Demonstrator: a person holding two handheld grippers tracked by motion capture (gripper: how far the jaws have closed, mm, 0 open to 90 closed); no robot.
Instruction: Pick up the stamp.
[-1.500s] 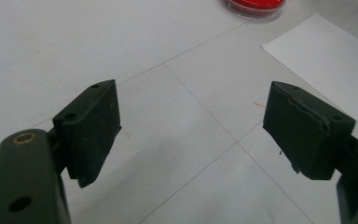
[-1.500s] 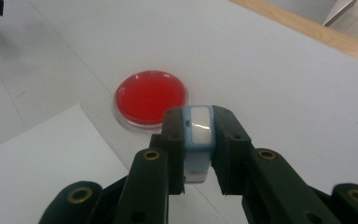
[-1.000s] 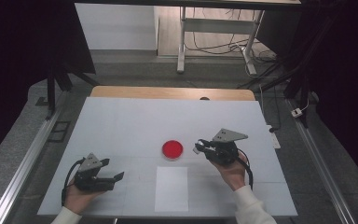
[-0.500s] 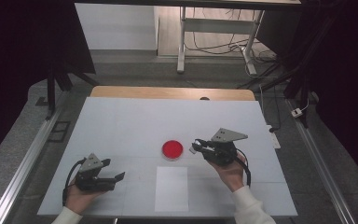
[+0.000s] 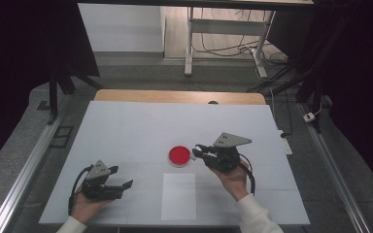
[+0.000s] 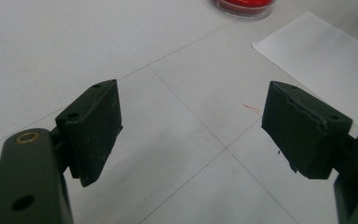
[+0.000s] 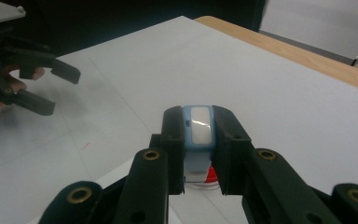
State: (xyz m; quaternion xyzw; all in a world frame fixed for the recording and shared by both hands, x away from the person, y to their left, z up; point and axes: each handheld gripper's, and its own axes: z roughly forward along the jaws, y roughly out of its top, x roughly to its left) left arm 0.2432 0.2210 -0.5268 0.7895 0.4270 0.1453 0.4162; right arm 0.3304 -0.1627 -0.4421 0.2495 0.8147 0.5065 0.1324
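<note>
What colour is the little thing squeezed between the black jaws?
Light blue with a white middle strip; the stamp in the right hand-held gripper shows best in the right gripper view.

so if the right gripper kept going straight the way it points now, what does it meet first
Probably the red dish. The right gripper, shut on a small blue stamp-like block, points left across the table with its tips beside the dish rim. Whether they would pass above the rim is hard to judge.

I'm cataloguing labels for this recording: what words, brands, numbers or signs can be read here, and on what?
None can be read.
Small blue block with a white face, clamped in the right gripper: no lettering visible.
White paper sheet: blank.
Round red dish: no marking visible.
</note>
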